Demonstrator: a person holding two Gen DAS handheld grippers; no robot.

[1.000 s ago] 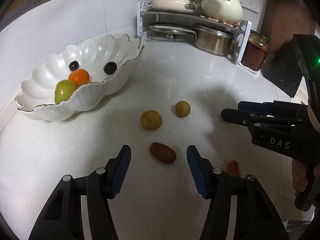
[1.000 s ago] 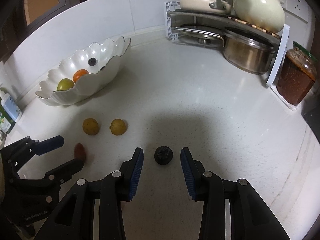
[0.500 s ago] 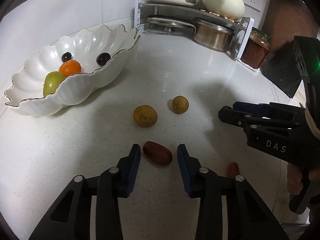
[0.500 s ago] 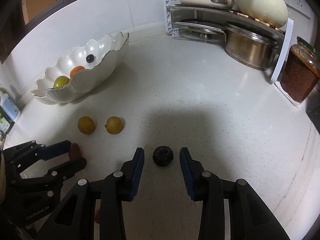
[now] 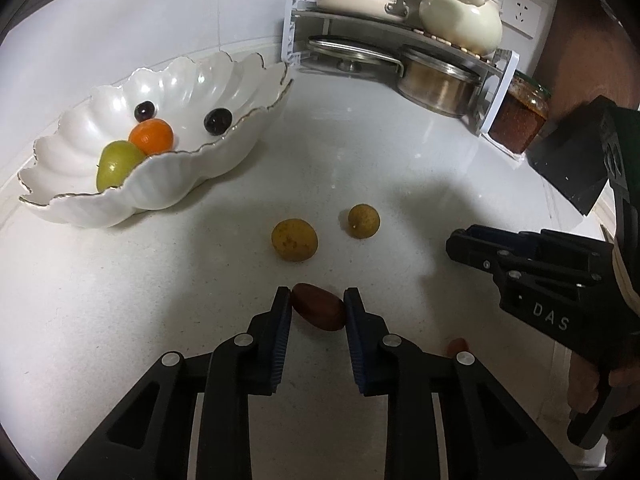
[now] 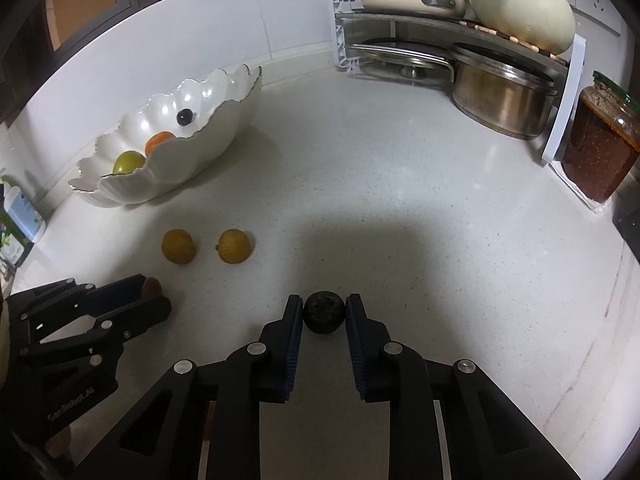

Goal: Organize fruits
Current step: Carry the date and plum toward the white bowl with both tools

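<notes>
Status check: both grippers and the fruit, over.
Left gripper closing on brown date. Right gripper shut on dark fruit. Path to bowl open.

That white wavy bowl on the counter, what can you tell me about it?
The bowl is a long, glossy white dish, probably ceramic, with a scalloped, ribbed wall and a thin gold rim. It sits upright on the pale counter near the back wall. Inside lie a green fruit, an orange fruit touching it, and two dark berries. No gripper touches it.
</notes>
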